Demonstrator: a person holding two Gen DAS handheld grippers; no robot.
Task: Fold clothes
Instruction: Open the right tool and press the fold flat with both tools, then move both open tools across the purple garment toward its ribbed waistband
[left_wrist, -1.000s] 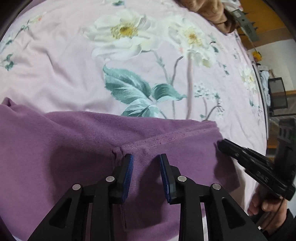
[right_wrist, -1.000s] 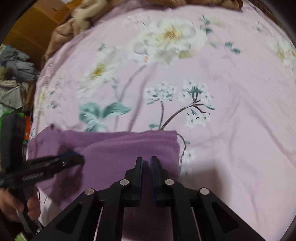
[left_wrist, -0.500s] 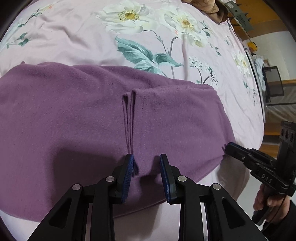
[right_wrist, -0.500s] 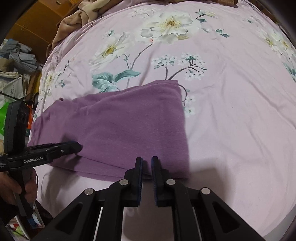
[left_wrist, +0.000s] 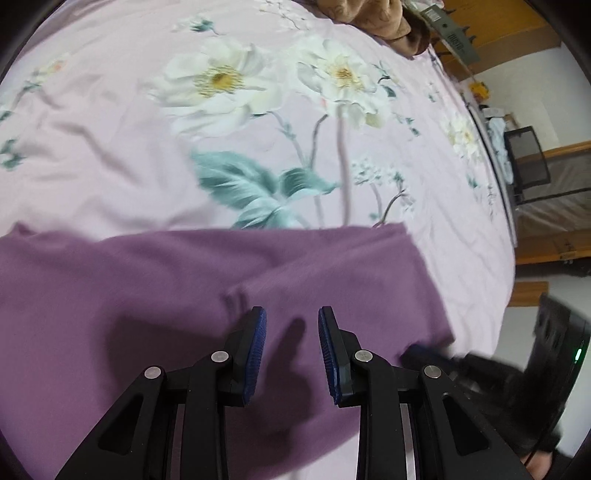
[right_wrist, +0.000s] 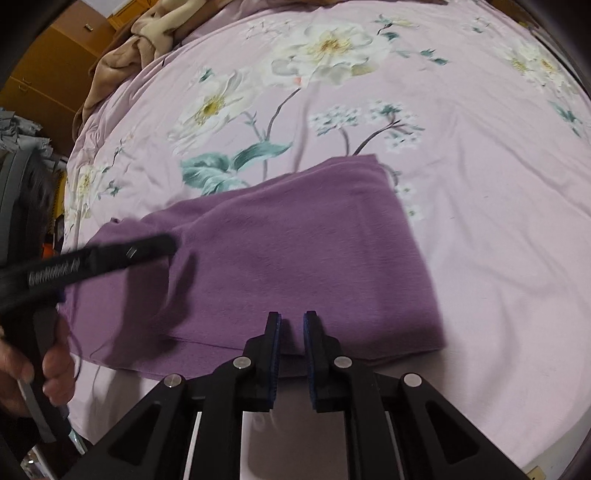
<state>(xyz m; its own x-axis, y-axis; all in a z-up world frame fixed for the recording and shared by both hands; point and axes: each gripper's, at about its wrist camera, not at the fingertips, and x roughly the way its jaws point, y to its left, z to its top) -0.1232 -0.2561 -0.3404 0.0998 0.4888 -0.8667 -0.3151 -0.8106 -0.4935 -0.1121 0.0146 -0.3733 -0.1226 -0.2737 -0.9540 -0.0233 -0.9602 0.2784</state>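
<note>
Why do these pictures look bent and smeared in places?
Left wrist view: fisheye lens curves the floral bedsheet, dark corners, purple garment motion-blurred. Right wrist view: same curving, left gripper smeared and casting a shadow on the garment; flowers fairly sharp.

Bed takes up most of both views: pink sheet (left_wrist: 110, 177) with white flowers and green leaves, lightly wrinkled. Brown blanket (right_wrist: 122, 48) bunched at the far edge. Orange-wood furniture (right_wrist: 48, 70) behind it. Grey clutter pile (right_wrist: 22, 136) beside the bed. White wall (left_wrist: 535, 88), dark mesh chair (left_wrist: 526, 162) on the other side. Even indoor light.
</note>
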